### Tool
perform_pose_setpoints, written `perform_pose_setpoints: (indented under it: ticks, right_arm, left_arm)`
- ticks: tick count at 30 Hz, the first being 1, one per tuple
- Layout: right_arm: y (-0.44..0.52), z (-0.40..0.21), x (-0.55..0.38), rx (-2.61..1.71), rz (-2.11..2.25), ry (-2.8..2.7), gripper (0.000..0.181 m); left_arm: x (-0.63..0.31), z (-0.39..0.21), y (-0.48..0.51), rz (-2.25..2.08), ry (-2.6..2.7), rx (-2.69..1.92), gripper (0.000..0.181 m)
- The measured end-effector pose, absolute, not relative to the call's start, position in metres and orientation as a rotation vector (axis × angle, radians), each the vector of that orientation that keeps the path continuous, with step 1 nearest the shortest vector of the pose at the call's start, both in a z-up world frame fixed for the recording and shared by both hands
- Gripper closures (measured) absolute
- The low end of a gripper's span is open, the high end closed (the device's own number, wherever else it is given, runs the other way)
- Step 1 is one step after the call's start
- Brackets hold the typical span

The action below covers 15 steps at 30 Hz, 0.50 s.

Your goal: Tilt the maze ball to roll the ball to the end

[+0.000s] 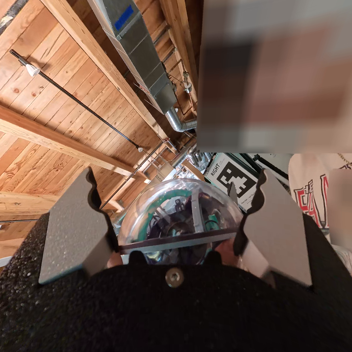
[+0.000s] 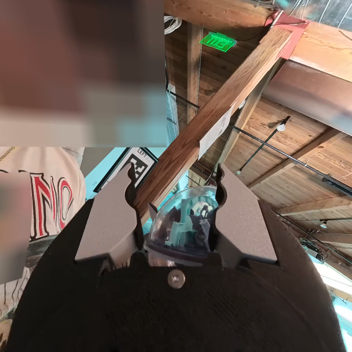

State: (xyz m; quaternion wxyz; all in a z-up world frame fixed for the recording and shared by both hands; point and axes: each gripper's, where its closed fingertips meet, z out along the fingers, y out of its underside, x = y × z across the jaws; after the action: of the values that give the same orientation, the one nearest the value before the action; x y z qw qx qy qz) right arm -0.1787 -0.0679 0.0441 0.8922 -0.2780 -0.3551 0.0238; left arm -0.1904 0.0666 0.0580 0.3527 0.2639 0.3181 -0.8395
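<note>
Clear maze ball held up in the air between both grippers, ceiling behind it. Inside the transparent shell: green curved track, grey ramp pieces, dark purple parts, all packed tight; the small rolling ball inside can't be picked out. Left gripper has its jaws clamped on the sphere, pinching the dark flat rim band at the equator. In that view the band runs nearly level across the frame, slightly raised on the right, with the dome bulging away from the camera toward the ceiling. Right gripper likewise has its jaws closed on the maze ball, fingers pressing the shell sides, dome pointing up and forward. A sphere has no real long axis; only the rim band gives orientation. Wood plank ceiling, beams, metal duct overhead, green lit sign on the far beam. Person in white printed shirt just behind the ball.
</note>
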Motion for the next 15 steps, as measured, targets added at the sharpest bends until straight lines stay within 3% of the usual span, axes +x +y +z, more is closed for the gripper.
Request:
perform_pose_setpoints:
  ticks: [15]
  right_arm:
    - [-0.057,0.037,-0.188,-0.621,-0.013,-0.778,0.097]
  left_arm:
    - [-0.183,0.063,0.091,-2.363,0.743,0.634,0.025]
